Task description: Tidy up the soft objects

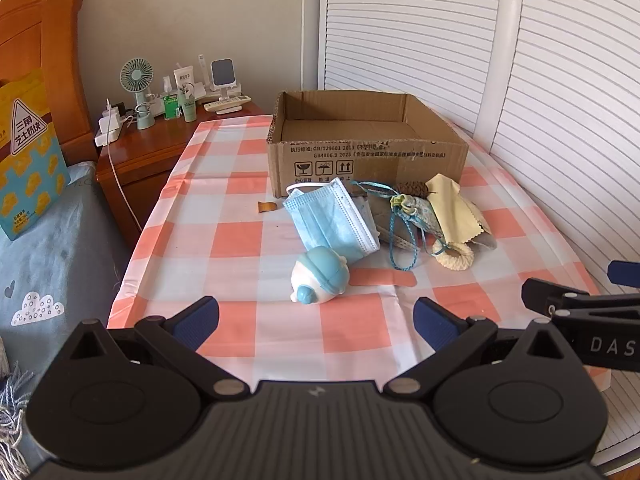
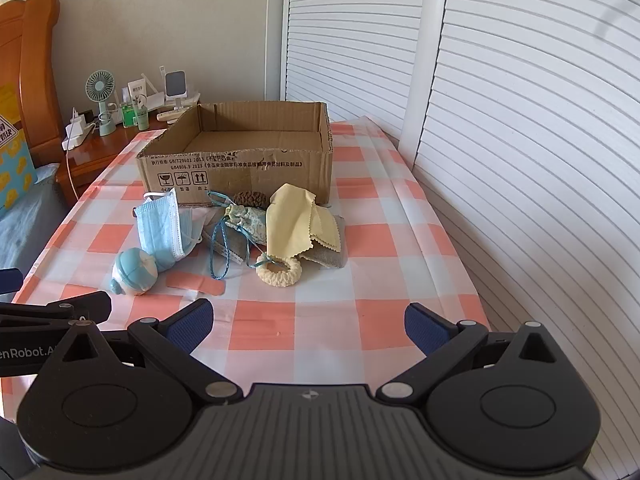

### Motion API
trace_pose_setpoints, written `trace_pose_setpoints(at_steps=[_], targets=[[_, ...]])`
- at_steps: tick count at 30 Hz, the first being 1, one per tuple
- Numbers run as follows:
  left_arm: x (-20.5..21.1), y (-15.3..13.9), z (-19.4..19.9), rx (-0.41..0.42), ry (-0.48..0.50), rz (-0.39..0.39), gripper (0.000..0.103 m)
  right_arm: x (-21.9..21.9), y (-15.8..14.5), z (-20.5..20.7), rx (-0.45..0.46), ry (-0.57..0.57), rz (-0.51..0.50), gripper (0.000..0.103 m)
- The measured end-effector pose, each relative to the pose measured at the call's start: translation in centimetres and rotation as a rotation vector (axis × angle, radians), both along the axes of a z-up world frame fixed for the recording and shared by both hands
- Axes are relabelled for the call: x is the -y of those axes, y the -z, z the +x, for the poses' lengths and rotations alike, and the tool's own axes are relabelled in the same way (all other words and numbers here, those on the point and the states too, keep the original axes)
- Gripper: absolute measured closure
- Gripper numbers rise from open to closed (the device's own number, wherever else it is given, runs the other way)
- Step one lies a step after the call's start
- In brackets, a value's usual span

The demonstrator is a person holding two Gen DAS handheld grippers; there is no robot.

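Blue-padded fingers of left gripper (image 1: pixel 316 320) and right gripper (image 2: pixel 308 322) spread wide, nothing held. Soft objects heaped mid-tabletop (image 1: pixel 280 340): toy (image 1: pixel 318 280), mask (image 1: pixel 330 220), yellow cloth (image 2: pixel 298 220). Cardboard box (image 1: pixel 368 152) noted behind, touching heap.

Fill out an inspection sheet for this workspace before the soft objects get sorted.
Surface: checked tablecloth, flat, creased in places.
Job's things: cardboard box open, nothing seen inside; in front of it a face mask, round blue toy, drawstring pouch, yellow cloth, cream scrunchie, brown scrunchie, adhesive bandage.
Clutter: small brown scrap left of the mask.
Grippers: left gripper and right gripper both open, holding nothing, short of the pile.
Cables: white cable hanging off the nightstand.
Surroundings: desk fan, bottles, louvred doors, bed at left.
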State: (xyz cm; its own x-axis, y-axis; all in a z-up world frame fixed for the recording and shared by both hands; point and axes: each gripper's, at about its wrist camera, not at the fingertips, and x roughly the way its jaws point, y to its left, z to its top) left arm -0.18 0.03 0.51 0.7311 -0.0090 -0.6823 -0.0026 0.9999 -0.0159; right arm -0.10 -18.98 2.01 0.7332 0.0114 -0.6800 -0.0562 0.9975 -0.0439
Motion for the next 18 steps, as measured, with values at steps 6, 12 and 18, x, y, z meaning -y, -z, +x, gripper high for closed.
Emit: trace_pose_setpoints(at_steps=[6,12,18], targets=[[-0.02,0.0,-0.01,0.001,0.0,0.001,0.001,-0.17,-0.05,0.0,0.002,0.003,-0.003,0.0],[-0.01,0.02,-0.01,0.004,-0.001,0.0,0.001,-0.19,0.03,-0.05,0.004,0.003,-0.004,0.0],[-0.01,-0.01,-0.02,0.004,-0.001,0.0,0.001,-0.12,-0.18,-0.05,0.007,0.003,-0.005,0.0]])
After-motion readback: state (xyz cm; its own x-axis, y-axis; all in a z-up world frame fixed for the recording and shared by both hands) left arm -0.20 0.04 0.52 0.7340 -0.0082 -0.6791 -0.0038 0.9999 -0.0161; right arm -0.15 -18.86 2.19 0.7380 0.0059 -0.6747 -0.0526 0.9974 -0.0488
